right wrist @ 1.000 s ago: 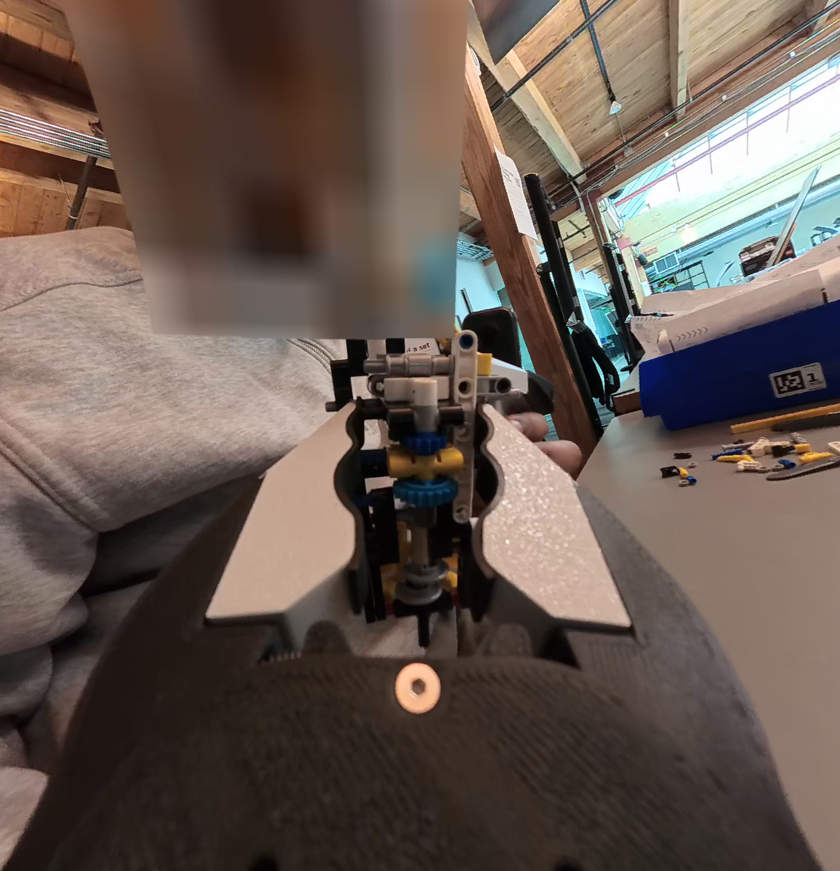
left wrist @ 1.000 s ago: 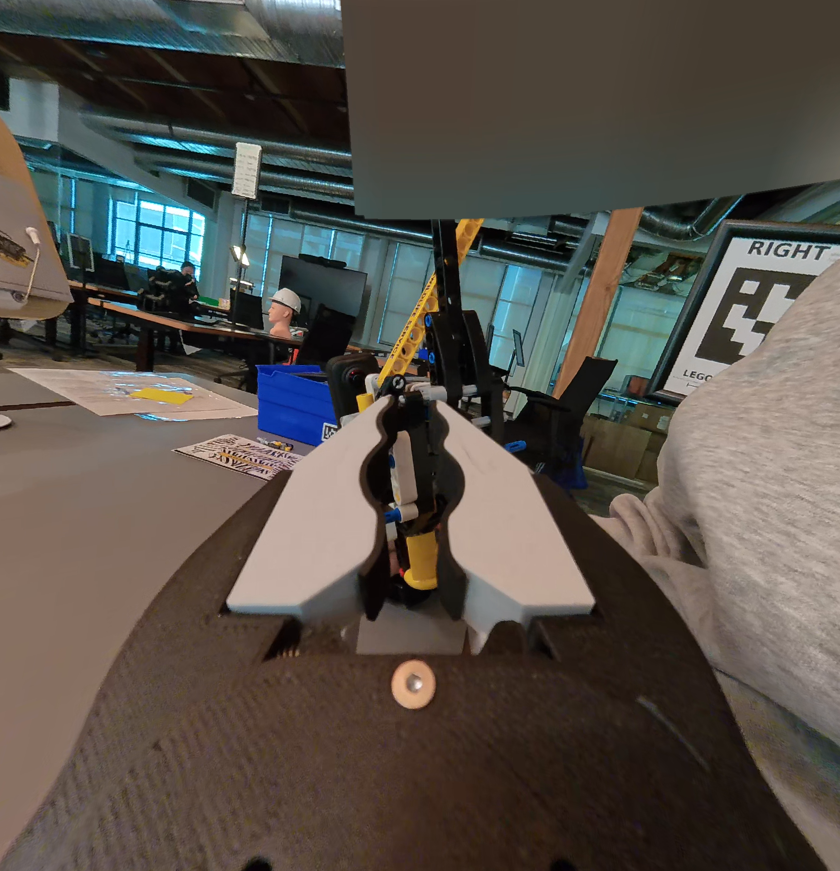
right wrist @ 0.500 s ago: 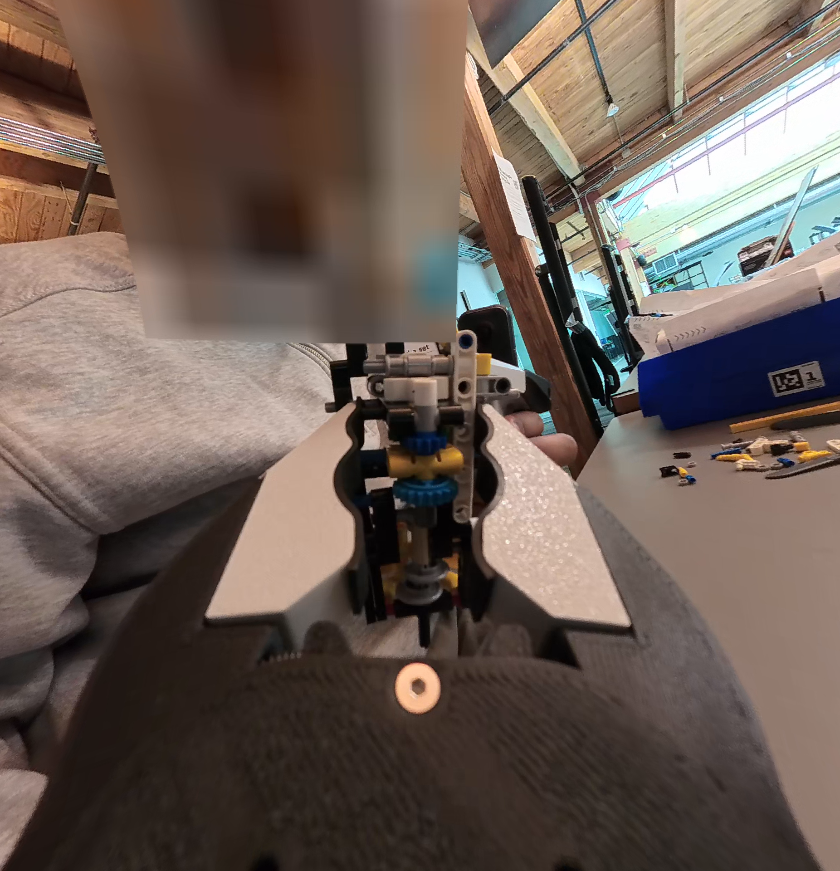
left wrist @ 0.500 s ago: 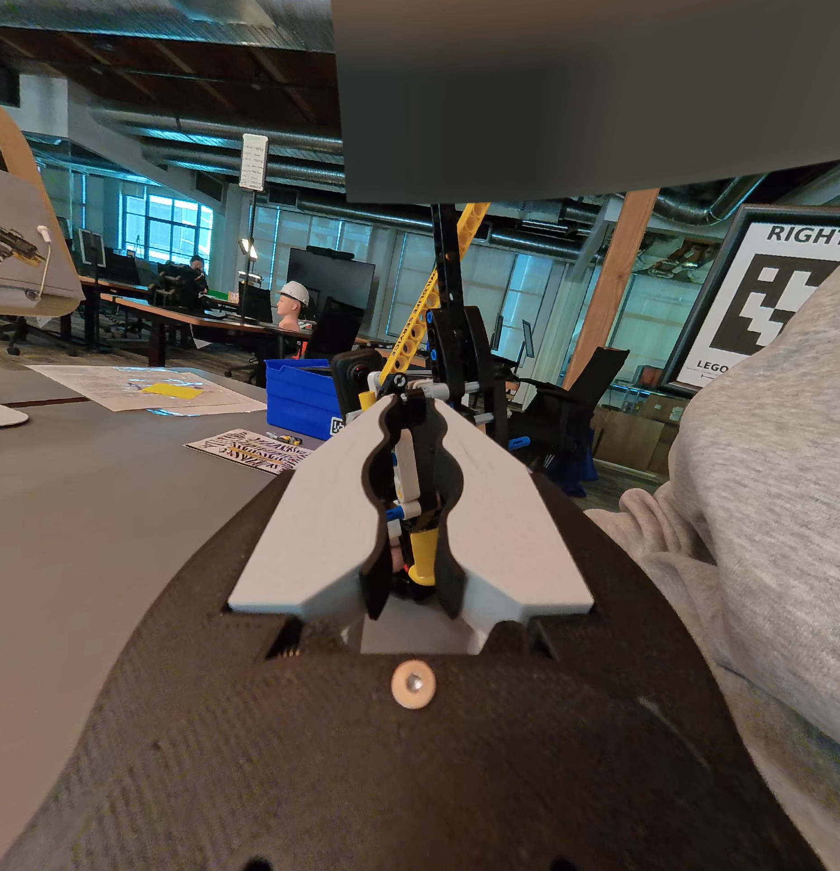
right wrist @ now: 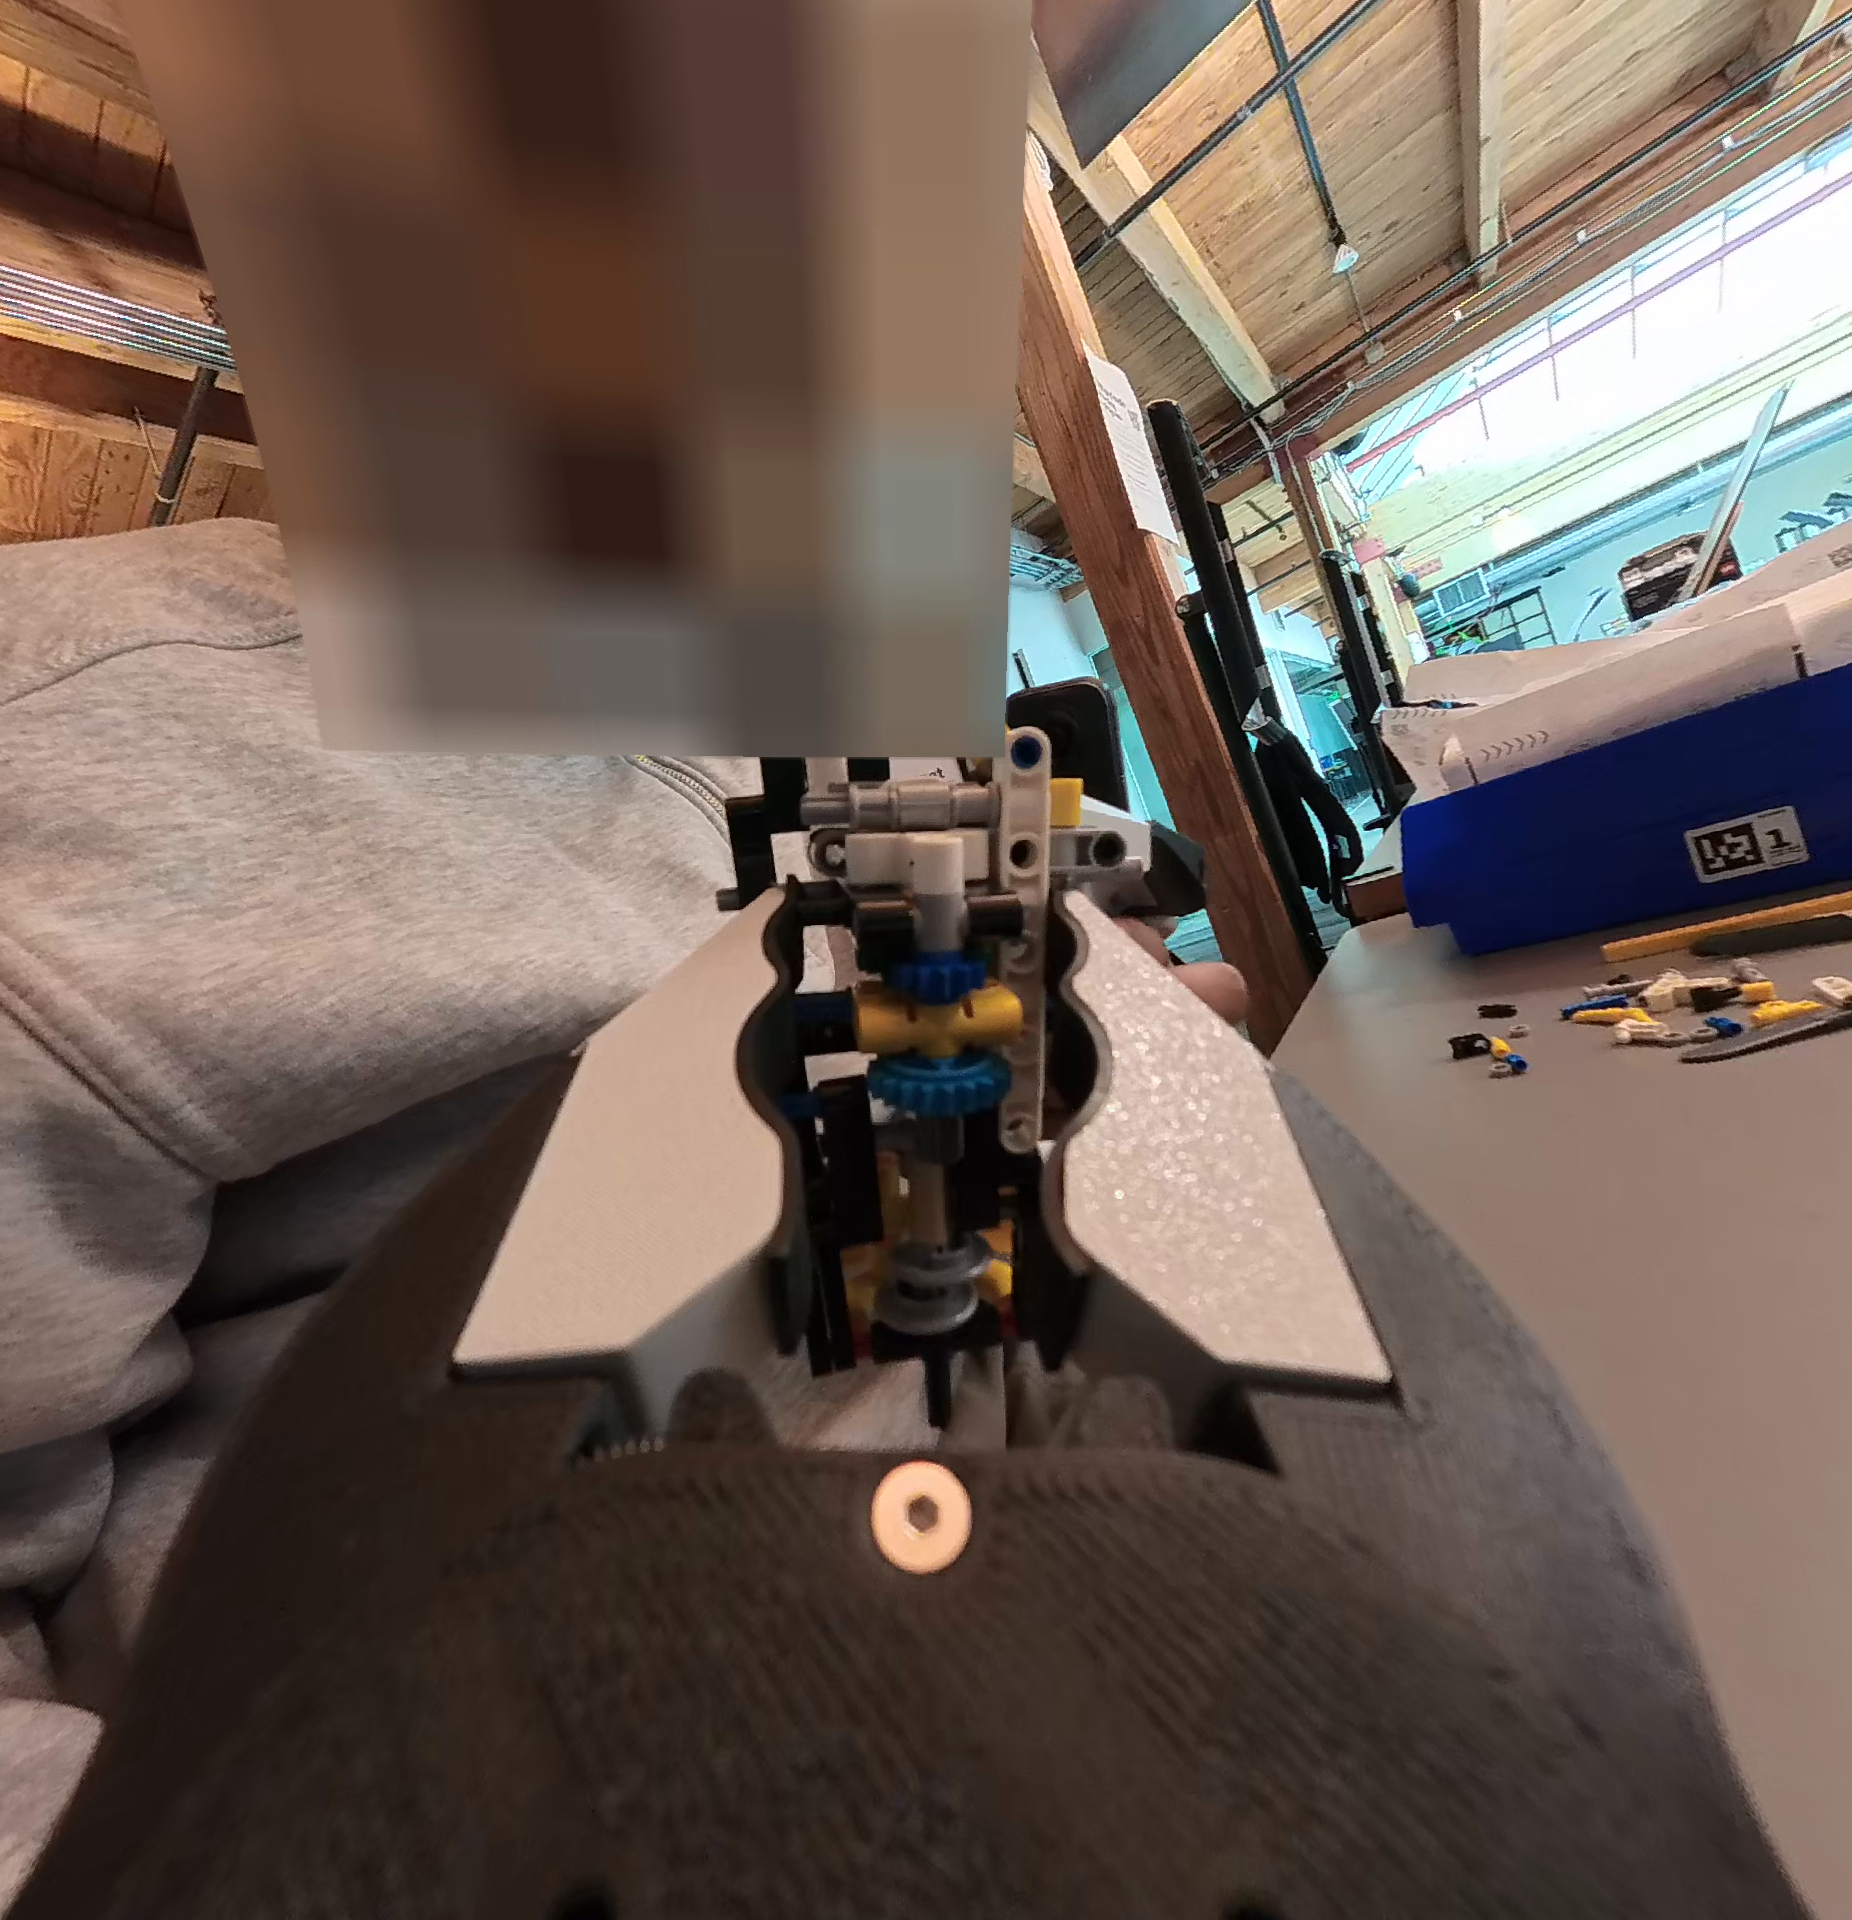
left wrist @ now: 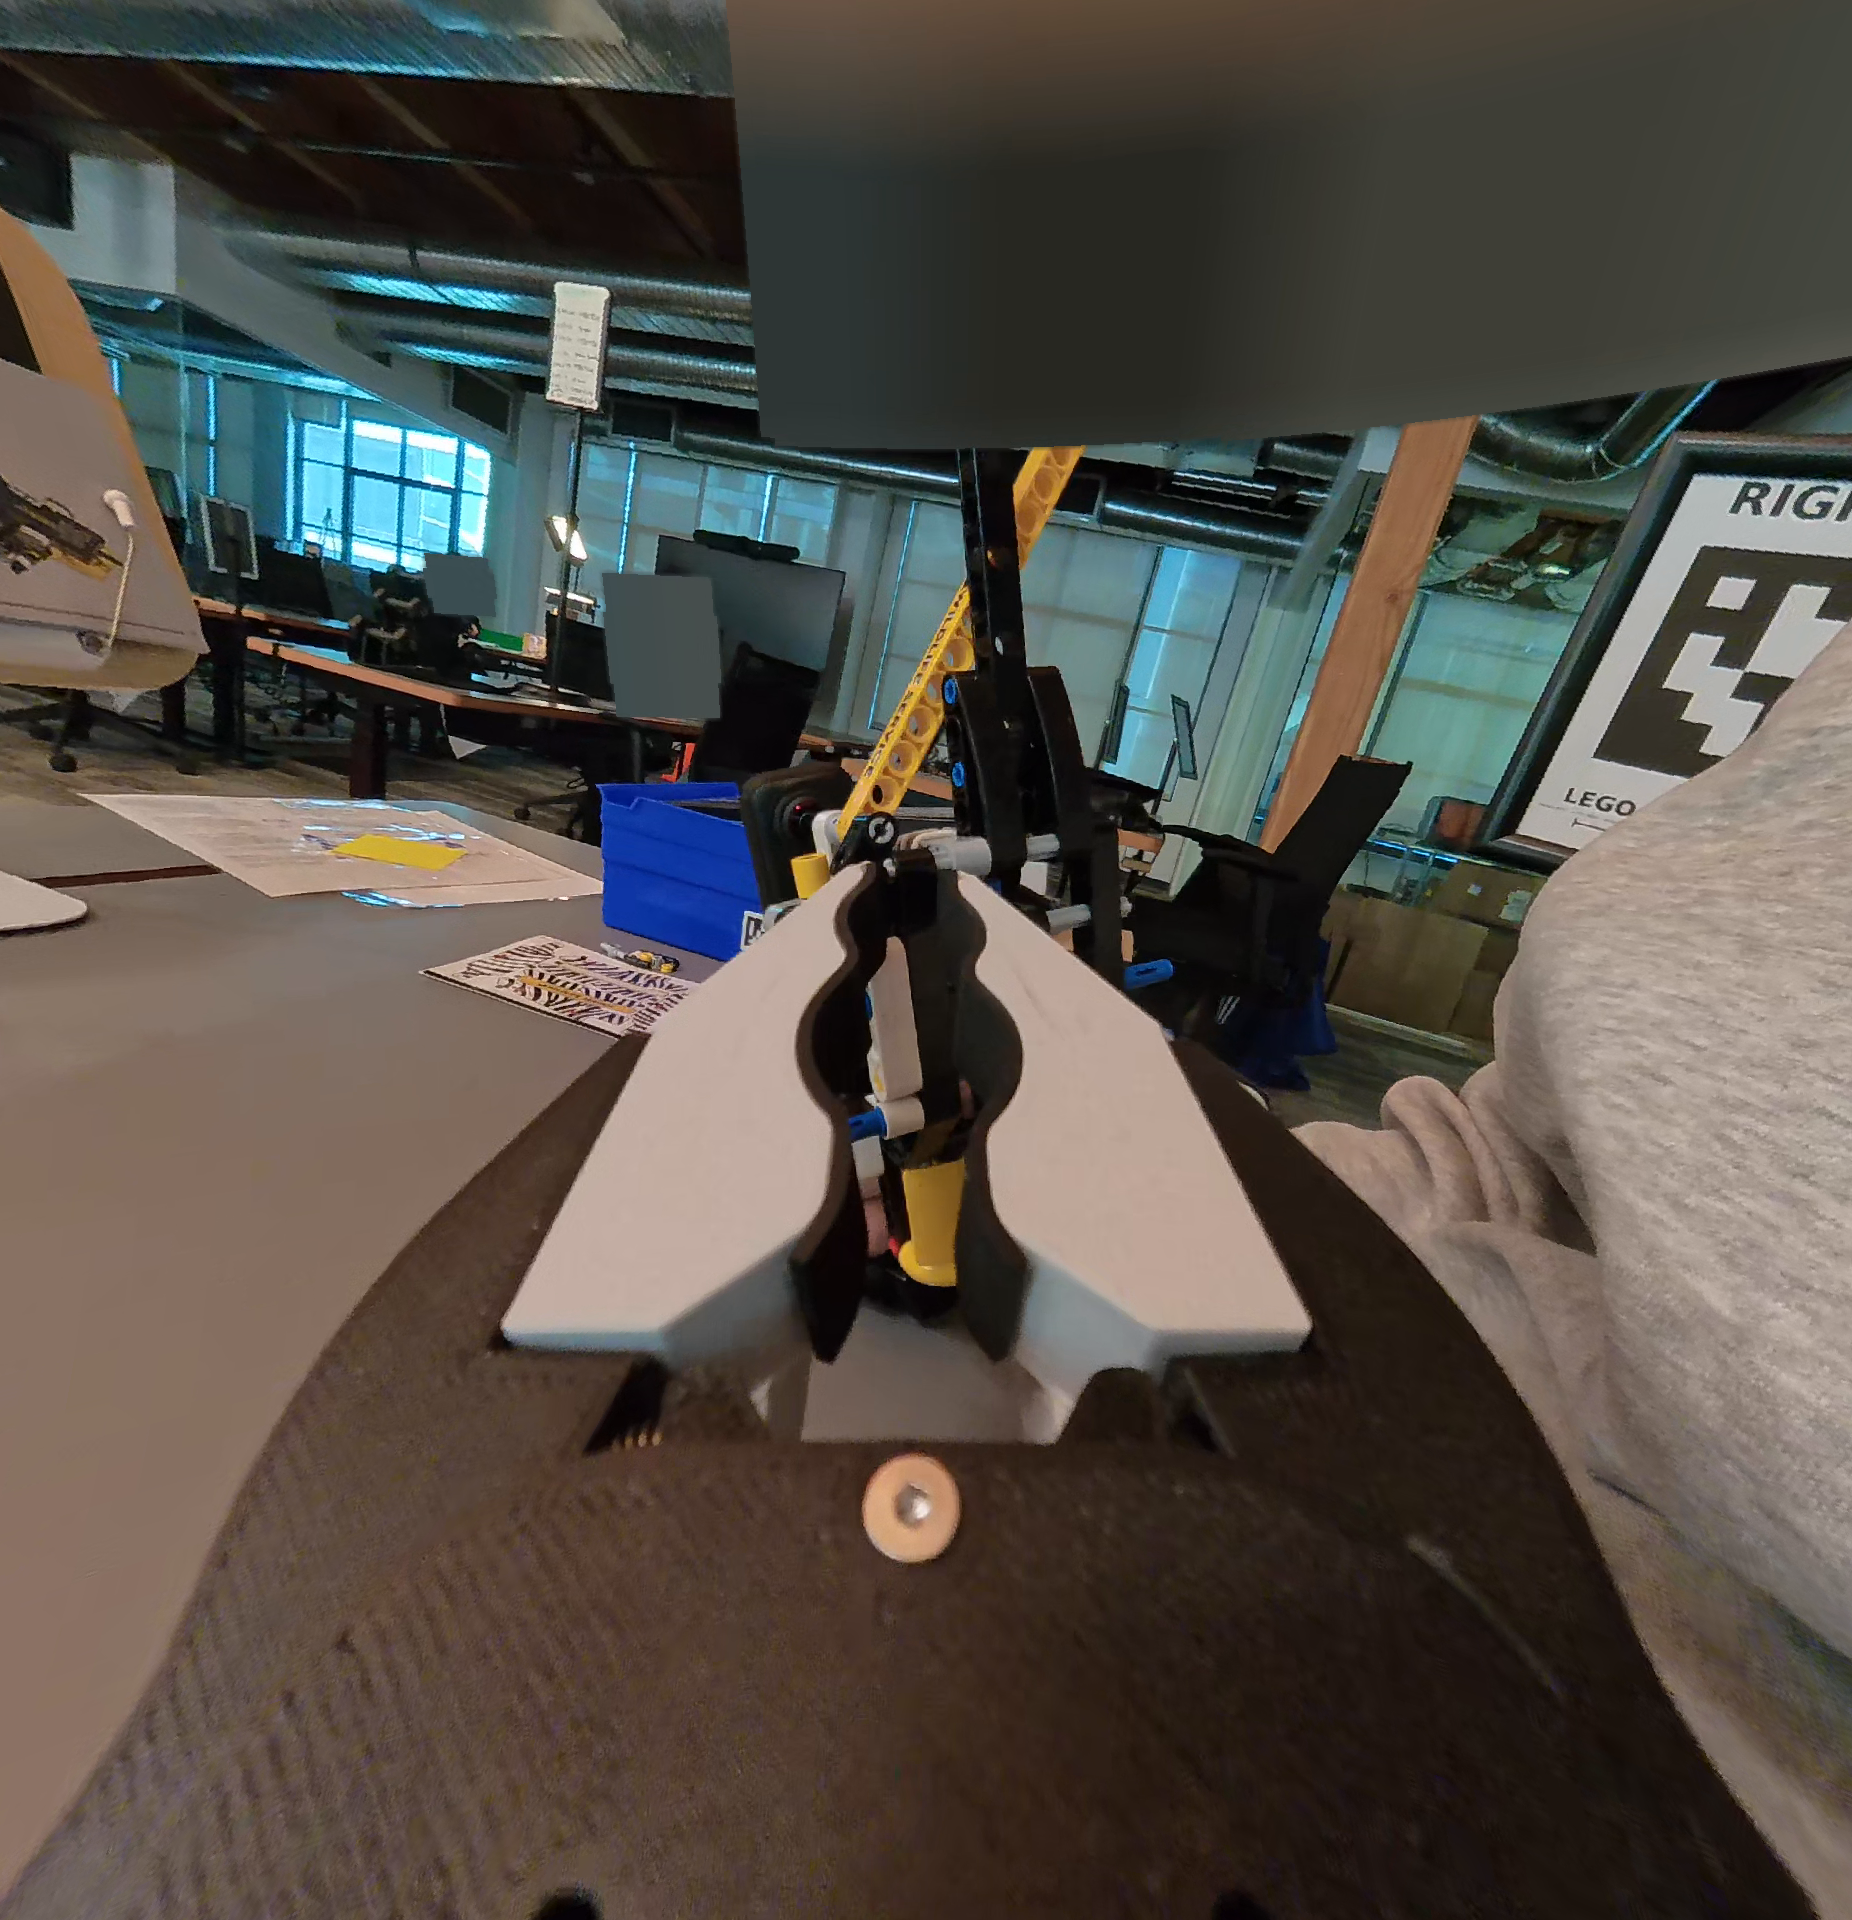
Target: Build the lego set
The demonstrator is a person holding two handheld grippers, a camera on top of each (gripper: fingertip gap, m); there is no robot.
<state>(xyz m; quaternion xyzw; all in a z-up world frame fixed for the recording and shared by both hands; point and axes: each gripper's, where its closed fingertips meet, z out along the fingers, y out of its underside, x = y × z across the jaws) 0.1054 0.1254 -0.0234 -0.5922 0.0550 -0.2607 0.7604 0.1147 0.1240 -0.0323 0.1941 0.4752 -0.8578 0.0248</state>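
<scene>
While both grippers, L (left wrist: 906, 1049) & R (right wrist: 927, 1049), stay clamped on lego model (right wrist: 937, 1023), barely shifted, assembly prob. mid-step.

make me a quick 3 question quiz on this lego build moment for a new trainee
1. True or false: both grippers are clamped on the lego model.
2. What colour is the bin behind the loose pieces on the table? A red, B blue, C green.
3. In the left wrist view, what colour is the long beam that slants up from the model?

Key: 1 true, the left gripper and right gripper both hold it; 2 B; 3 yellow.
</scene>
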